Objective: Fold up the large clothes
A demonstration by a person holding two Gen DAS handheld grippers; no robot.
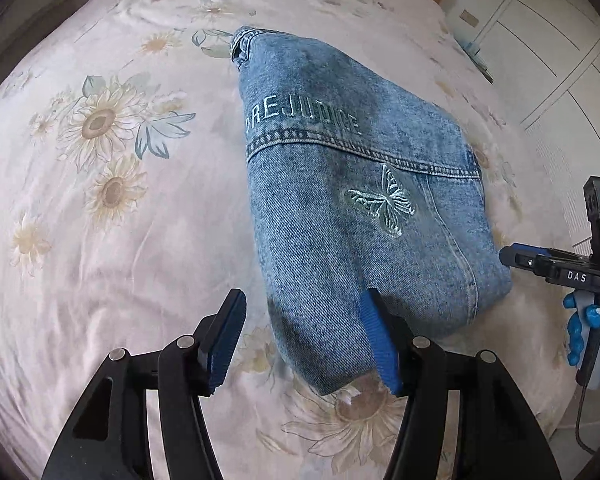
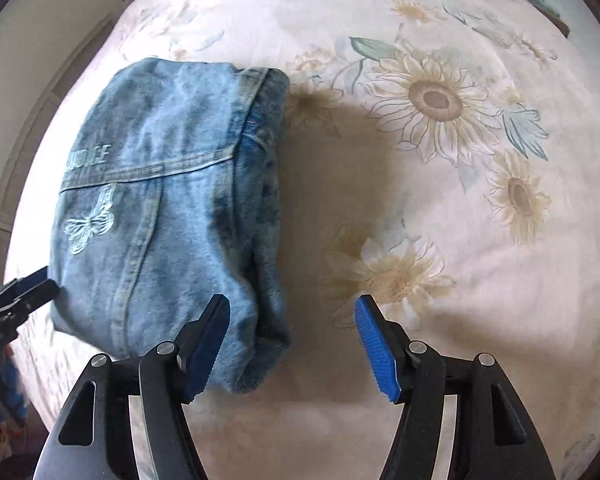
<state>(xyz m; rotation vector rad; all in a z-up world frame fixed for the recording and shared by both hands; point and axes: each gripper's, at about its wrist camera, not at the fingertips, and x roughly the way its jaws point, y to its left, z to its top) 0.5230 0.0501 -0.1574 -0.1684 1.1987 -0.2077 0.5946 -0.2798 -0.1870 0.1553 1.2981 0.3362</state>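
Note:
A blue denim jacket (image 1: 360, 184) lies folded into a compact bundle on the bed, with pale lettering and an embroidered butterfly (image 1: 384, 202) facing up. My left gripper (image 1: 304, 344) hovers open over the bundle's near corner, and its blue pads (image 1: 226, 340) press on nothing. In the right wrist view the same jacket (image 2: 168, 208) sits to the left. My right gripper (image 2: 292, 344) is open above the jacket's near right edge, its left finger over denim and its right finger over bare sheet. Each gripper shows at the other view's edge: right gripper (image 1: 540, 266), left gripper (image 2: 20, 292).
The bed's sheet (image 1: 100, 208) is cream with sunflower prints and spreads wide on both sides of the jacket. A blue-gloved hand (image 1: 588, 332) holds the right gripper. White wardrobe doors (image 1: 560, 60) stand beyond the bed's far right edge.

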